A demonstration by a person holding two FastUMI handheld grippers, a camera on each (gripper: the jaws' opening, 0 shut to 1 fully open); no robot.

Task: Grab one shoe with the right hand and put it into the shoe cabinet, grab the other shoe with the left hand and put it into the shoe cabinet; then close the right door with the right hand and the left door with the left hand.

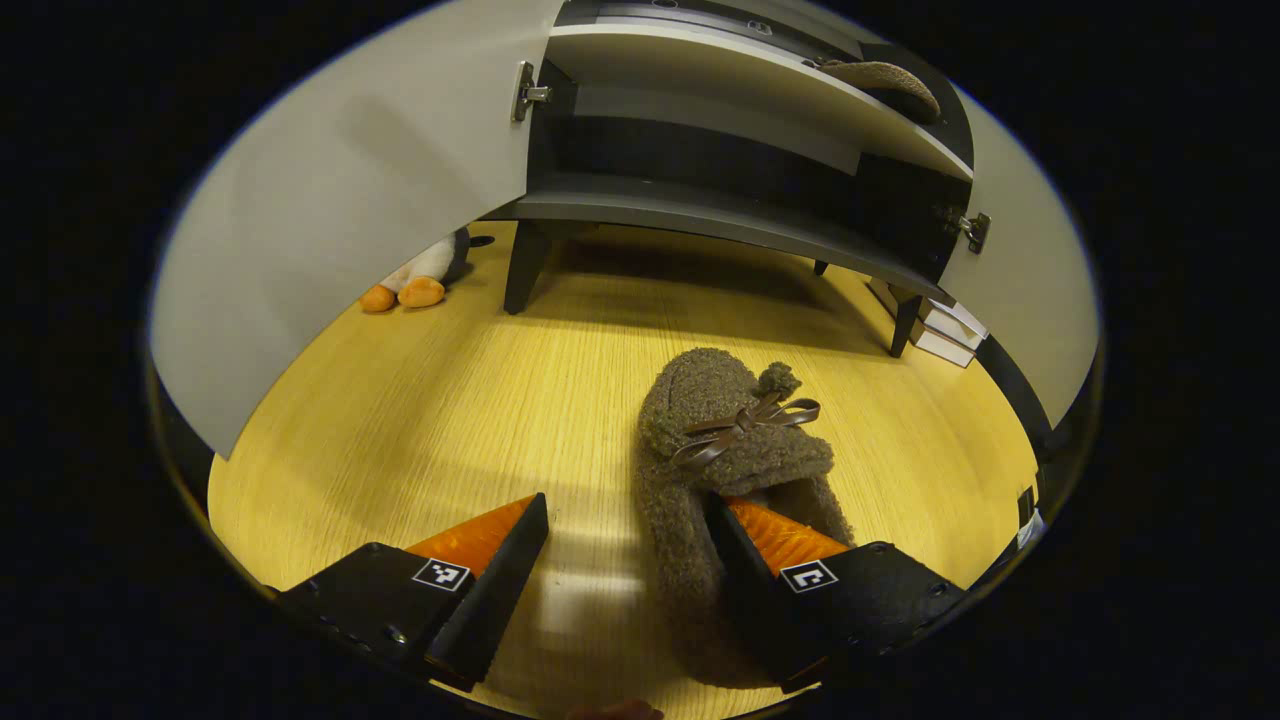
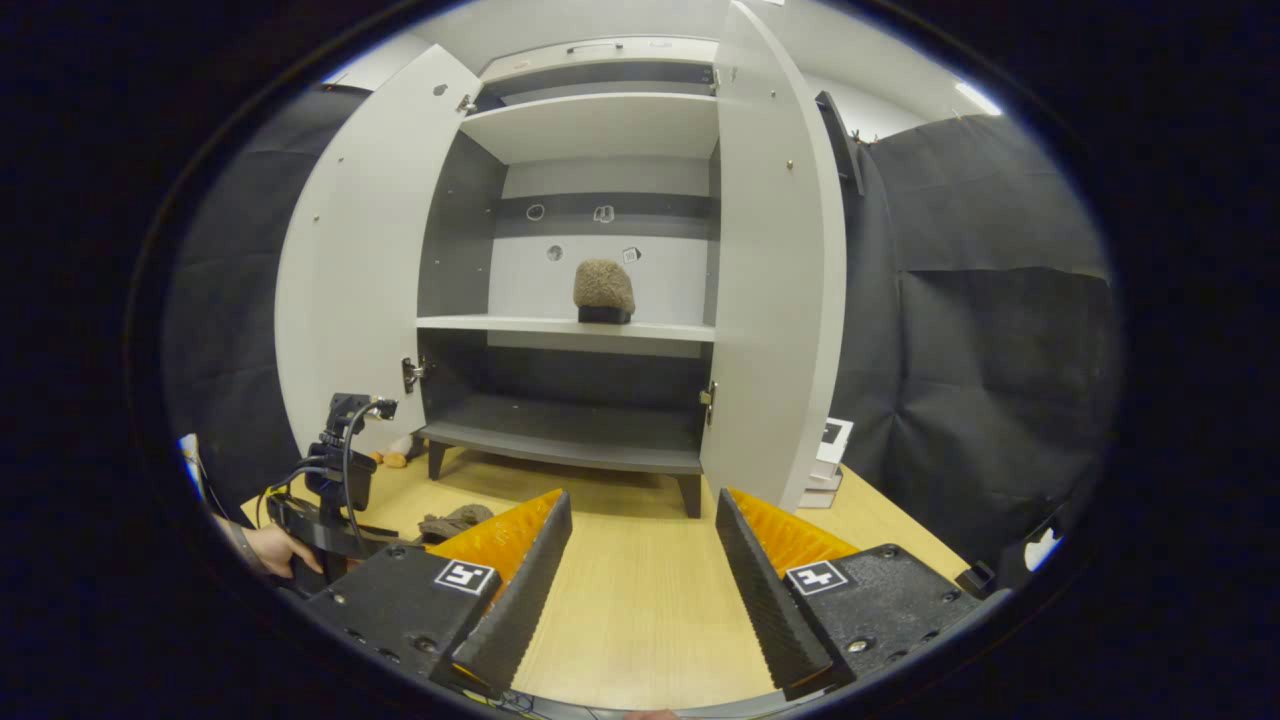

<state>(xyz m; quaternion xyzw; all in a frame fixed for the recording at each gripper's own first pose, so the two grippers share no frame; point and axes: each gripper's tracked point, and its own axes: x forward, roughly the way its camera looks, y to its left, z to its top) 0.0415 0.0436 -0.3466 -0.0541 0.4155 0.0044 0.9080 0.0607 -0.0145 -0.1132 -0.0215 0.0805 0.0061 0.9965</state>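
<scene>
Currently the left gripper (image 1: 630, 520) sits low over the floor (image 1: 420, 420), jaws spread wide. One finger (image 1: 760, 560) reaches into the opening of the slipper (image 1: 720, 440) on the floor; the other finger stands apart on bare wood, so the slipper is not pinched. Slipper: fuzzy brown, with a bow (image 1: 745, 425) on top, toe toward the cabinet (image 1: 700, 210). It lies in front of the cabinet, near its feet.

Both doors stand open: left door (image 1: 330, 230), right door (image 1: 1030, 270). Second slipper (image 2: 604, 290) rests on the middle shelf (image 2: 565, 326), toward the right side, toe outward. In the left gripper view it shows at the shelf's far right end (image 1: 885, 85).

Right gripper (image 2: 640, 560) is held back from the cabinet, above the floor, jaws released with nothing between them. From there the left gripper (image 2: 335, 500) shows at lower left, a hand (image 2: 275, 548) on it, the floor slipper (image 2: 455, 522) just beside it.

Plush toy (image 1: 415, 280) on the floor behind the left door. Stacked white boxes (image 1: 940, 330) on the floor by the right door.
</scene>
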